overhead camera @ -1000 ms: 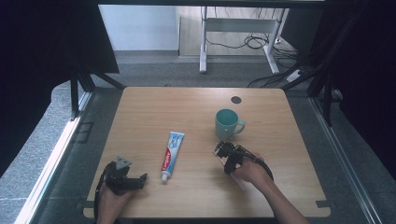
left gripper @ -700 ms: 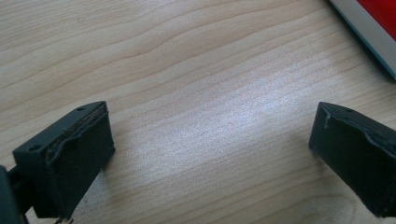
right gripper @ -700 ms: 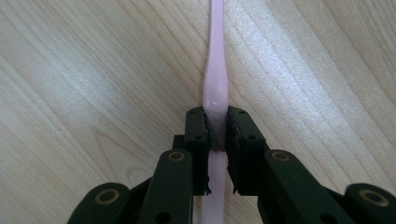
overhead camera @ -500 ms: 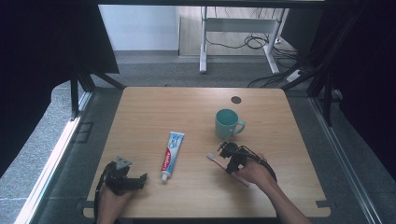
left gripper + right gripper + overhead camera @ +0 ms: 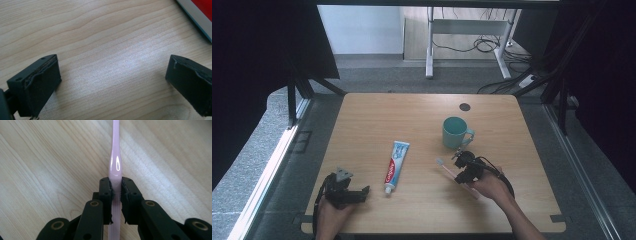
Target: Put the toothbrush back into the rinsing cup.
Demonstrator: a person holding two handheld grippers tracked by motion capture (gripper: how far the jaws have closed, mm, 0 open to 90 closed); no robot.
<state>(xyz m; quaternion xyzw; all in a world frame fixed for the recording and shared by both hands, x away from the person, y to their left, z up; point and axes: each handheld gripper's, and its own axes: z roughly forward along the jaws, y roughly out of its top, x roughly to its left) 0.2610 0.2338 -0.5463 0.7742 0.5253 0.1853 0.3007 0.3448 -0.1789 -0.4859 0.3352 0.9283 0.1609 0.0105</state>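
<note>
Because the pink toothbrush [image 5: 115, 167] is pinched at mid-handle, the right gripper [image 5: 462, 170] can likely carry it level; it sits just in front of the teal mug [image 5: 455, 132], brush head pointing away from the mug's handle side; the left gripper [image 5: 112, 82], jaws wide and empty, idles well left of the mug, beyond the toothpaste tube [image 5: 396, 160], seemingly waiting.

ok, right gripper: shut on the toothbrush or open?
Shut: right gripper pads clamp the pink toothbrush handle from both sides.
</note>
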